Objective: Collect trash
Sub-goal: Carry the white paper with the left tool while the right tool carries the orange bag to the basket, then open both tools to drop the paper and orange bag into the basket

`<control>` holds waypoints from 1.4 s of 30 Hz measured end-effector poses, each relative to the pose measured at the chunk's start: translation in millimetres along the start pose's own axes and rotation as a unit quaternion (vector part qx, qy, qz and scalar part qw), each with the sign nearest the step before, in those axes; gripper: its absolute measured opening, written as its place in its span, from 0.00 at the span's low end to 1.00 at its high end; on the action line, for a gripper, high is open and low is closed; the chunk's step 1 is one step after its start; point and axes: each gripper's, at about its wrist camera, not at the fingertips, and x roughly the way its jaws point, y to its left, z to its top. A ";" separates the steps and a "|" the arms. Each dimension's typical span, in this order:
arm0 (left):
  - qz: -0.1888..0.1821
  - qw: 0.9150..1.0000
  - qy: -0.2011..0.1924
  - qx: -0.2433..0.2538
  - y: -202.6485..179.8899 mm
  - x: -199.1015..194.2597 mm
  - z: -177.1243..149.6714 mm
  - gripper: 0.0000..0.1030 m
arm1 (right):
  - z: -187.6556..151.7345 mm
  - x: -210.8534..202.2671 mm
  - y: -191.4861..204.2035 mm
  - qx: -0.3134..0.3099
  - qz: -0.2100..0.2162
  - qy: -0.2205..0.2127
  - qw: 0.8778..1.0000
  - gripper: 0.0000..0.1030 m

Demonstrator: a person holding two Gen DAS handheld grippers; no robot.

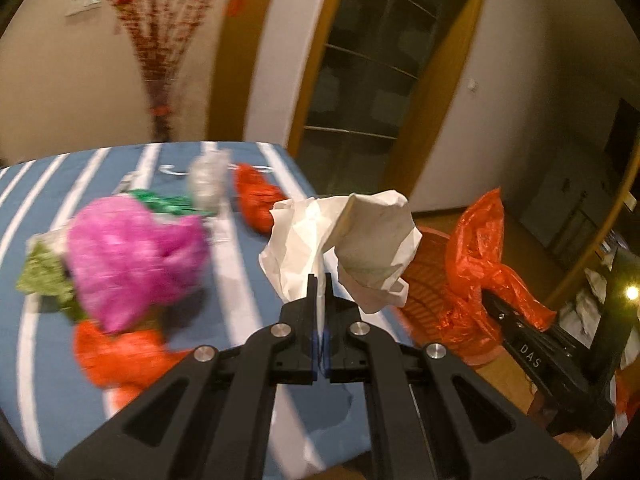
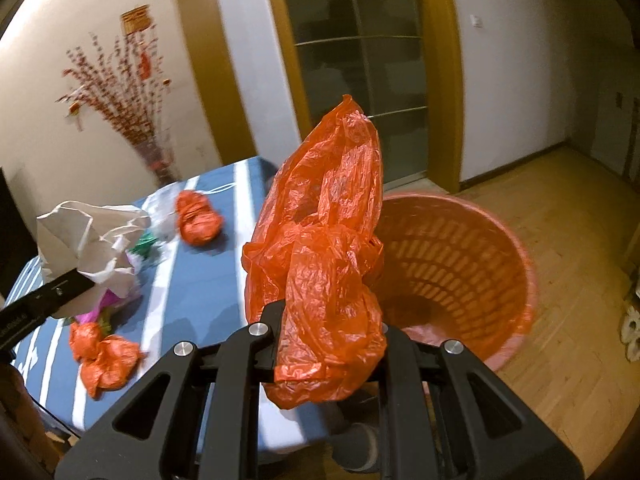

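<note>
My left gripper (image 1: 319, 280) is shut on a crumpled white paper (image 1: 340, 248) and holds it in the air near the table's right edge. The same paper (image 2: 92, 240) and left gripper (image 2: 90, 278) show at the left of the right wrist view. My right gripper (image 2: 328, 308) is shut on an orange plastic bag (image 2: 324, 240), lifted beside the orange slotted basket (image 2: 460, 264) on the floor. In the left wrist view that bag (image 1: 480, 256) hangs in front of the basket (image 1: 424, 280), with the right gripper (image 1: 490, 298) closed on it.
On the blue striped tablecloth (image 1: 240, 272) lie a pink crumpled wad (image 1: 132, 256), green scraps (image 1: 44, 276), orange bag lumps (image 1: 120, 356) (image 1: 256, 200) and a clear wad (image 1: 206, 180). A wooden-framed glass door (image 2: 360, 68) and wood floor (image 2: 560, 240) lie beyond.
</note>
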 end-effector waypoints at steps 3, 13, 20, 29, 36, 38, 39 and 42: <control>-0.020 1.000 0.014 0.011 -19.0 20.6 0.4 0.03 | 0.4 0.3 -15.2 0.012 -0.017 -0.001 1.000 0.15; -0.065 0.995 0.056 0.041 -62.3 91.4 2.7 0.04 | 3.2 12.5 -57.4 0.047 -0.051 0.001 0.998 0.15; -0.084 0.992 0.073 0.058 -86.8 125.9 3.7 0.04 | 7.3 25.4 -77.5 0.063 -0.058 0.007 0.996 0.15; -0.090 0.989 0.096 0.061 -106.4 167.0 2.5 0.04 | 14.3 44.7 -93.9 0.082 -0.062 0.010 0.995 0.19; -0.077 0.991 0.091 0.064 -103.6 165.5 0.0 0.41 | 12.6 46.8 -94.3 0.087 -0.066 0.011 0.994 0.41; -0.074 0.991 0.091 0.061 -101.1 161.1 0.2 0.43 | 12.9 46.5 -94.4 0.089 -0.068 0.010 0.994 0.44; -0.072 0.992 0.091 0.059 -98.5 158.9 0.2 0.44 | 12.7 44.8 -94.6 0.089 -0.069 0.008 0.994 0.48; -0.062 0.993 0.087 0.059 -93.8 153.6 1.1 0.49 | 12.9 39.7 -94.9 0.088 -0.074 0.002 0.993 0.52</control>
